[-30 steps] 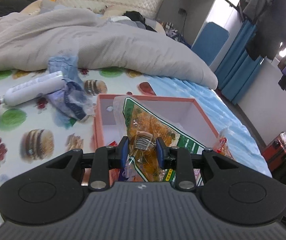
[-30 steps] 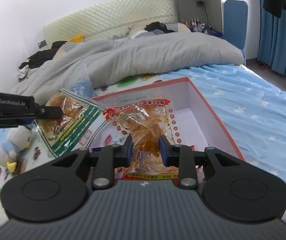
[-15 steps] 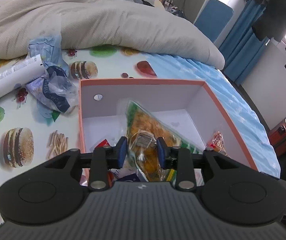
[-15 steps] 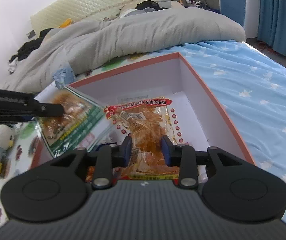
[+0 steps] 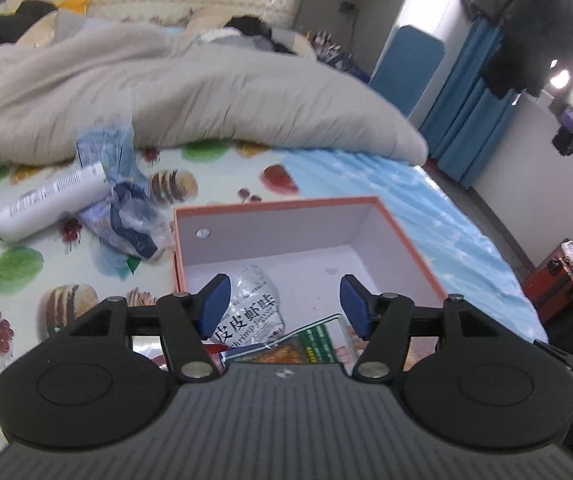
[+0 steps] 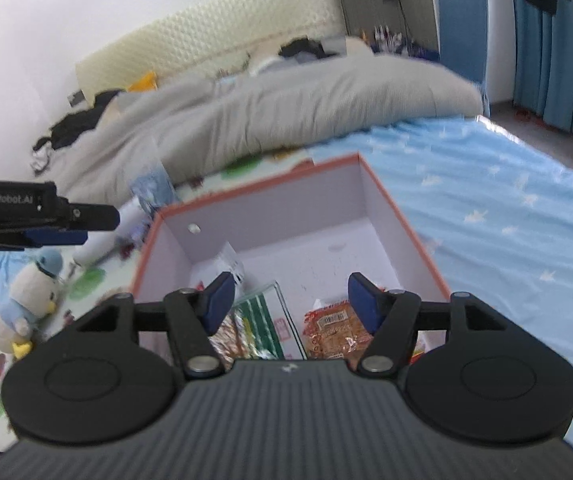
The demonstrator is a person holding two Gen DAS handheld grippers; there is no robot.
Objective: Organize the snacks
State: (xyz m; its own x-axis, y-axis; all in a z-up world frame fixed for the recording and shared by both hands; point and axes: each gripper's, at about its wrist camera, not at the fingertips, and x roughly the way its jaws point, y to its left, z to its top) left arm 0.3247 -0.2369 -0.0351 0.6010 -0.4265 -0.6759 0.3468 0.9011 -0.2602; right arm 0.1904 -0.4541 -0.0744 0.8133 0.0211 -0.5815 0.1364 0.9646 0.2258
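Observation:
An orange-rimmed white box lies on the bed. In it are a silver snack bag and a green-edged snack pack. My left gripper hangs above them with its jaws opening and nothing pressed between the pads. In the right wrist view the same box holds the green-edged pack beside a red-printed pack. My right gripper hovers over both, jaws opening, with nothing gripped. The left gripper shows at the left edge, outside the box.
A white bottle and crumpled blue bags lie left of the box. A plush penguin sits further left. A grey duvet is heaped behind. The bed edge, a red suitcase and blue curtains are on the right.
Both grippers let go of their snack packs, which now lie in the box. Both sets of jaws spread wide, and both grippers lifted back from the box.

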